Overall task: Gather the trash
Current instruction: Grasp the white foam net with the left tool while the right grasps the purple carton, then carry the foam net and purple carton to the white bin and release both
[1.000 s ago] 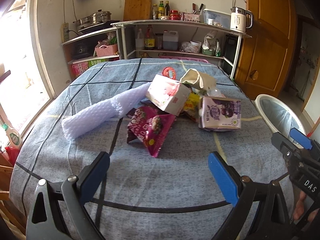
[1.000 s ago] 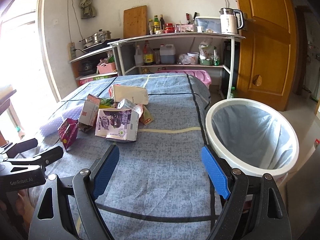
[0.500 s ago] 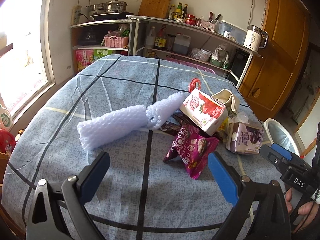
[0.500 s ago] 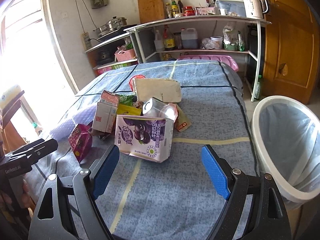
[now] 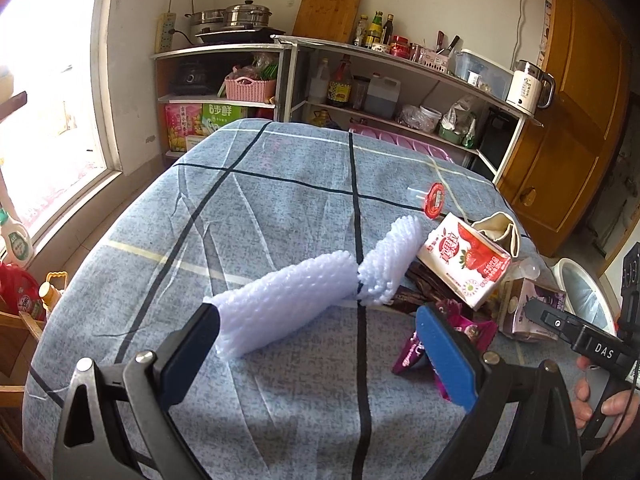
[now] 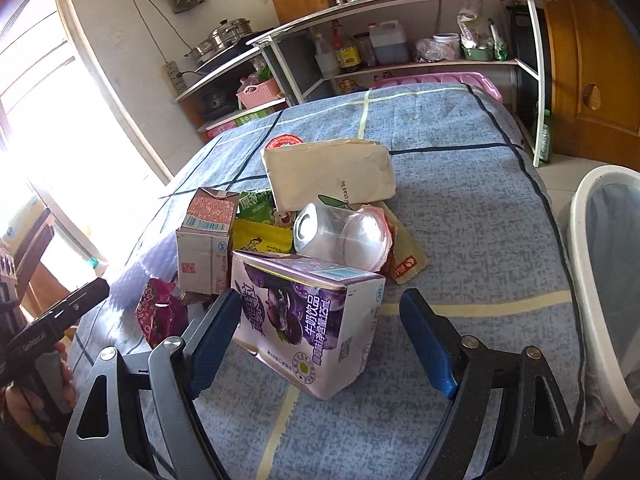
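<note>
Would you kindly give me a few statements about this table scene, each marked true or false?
1. The purple carton lies between the right gripper fingers. True; the jaws are closing, not yet pressing it.
2. The left gripper grips the foam net. False: it is open; the net's end lies by one finger.
3. The bin holds a liner. True.
4. The strawberry carton is in the bin. False: it is on the table.
</note>
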`<state>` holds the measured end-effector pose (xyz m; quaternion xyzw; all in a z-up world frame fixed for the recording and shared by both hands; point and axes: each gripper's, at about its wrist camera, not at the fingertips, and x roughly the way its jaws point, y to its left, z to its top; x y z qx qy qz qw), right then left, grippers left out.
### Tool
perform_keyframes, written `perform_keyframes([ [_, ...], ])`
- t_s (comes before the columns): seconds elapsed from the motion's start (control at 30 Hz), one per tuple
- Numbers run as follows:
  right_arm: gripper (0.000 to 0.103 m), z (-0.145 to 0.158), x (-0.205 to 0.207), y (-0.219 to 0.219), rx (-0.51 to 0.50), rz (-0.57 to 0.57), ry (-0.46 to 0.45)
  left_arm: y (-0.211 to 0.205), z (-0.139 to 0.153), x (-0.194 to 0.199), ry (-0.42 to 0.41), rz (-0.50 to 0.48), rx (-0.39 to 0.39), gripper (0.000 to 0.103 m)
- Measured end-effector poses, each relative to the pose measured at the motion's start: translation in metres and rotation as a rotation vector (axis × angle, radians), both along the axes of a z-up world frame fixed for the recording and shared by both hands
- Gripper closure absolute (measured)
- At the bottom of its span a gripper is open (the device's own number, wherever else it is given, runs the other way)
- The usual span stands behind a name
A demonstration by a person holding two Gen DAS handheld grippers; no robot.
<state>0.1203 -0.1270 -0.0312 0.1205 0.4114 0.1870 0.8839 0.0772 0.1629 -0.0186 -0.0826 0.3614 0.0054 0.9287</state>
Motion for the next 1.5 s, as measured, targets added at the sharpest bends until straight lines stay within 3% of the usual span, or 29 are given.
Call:
perform_keyframes([
  [0.07, 0.035, -0.002, 0.001, 0.001, 0.038, 0.024, 0.008, 0.004, -0.004, 0.007, 0.009, -0.006, 0.006, 0.003],
  [0.13, 0.038, -0.001, 0.0, 0.002, 0.048, 0.032, 0.008, 0.011, -0.009, 0.016, 0.034, -0.001, 0.007, 0.003],
  [0.23, 0.046, 0.0, -0.002, 0.004, 0.066, 0.054, 0.005, 0.013, -0.012, 0.023, 0.039, -0.018, 0.077, 0.003],
  [0.4, 0.053, -0.001, -0.003, 0.009, 0.096, 0.078, 0.01, 0.015, -0.019, 0.029, 0.062, -0.061, 0.087, 0.003],
  [0.47, 0.063, -0.001, -0.003, 0.01, 0.112, 0.087, 0.011, 0.015, -0.022, 0.03, 0.066, -0.07, 0.088, 0.003],
  [0.7, 0.064, 0.002, -0.007, 0.016, 0.084, 0.093, -0.003, 0.013, -0.028, 0.037, 0.09, -0.084, 0.103, 0.004],
  [0.9, 0.064, 0.003, -0.01, 0.014, 0.094, 0.087, -0.006, 0.009, -0.034, 0.045, 0.126, -0.118, 0.097, 0.03],
  [1.1, 0.064, 0.002, -0.014, 0.012, 0.101, 0.085, -0.006, 0.003, -0.031, 0.041, 0.107, -0.142, 0.108, 0.053],
  [1.3, 0.064, 0.001, -0.019, 0.012, 0.104, 0.086, -0.01, 0.001, -0.028, 0.036, 0.1, -0.141, 0.113, 0.065],
  [1.5, 0.064, 0.005, -0.027, 0.006, 0.125, 0.086, -0.024, -0.005, -0.021, 0.022, 0.075, -0.147, 0.116, 0.07],
])
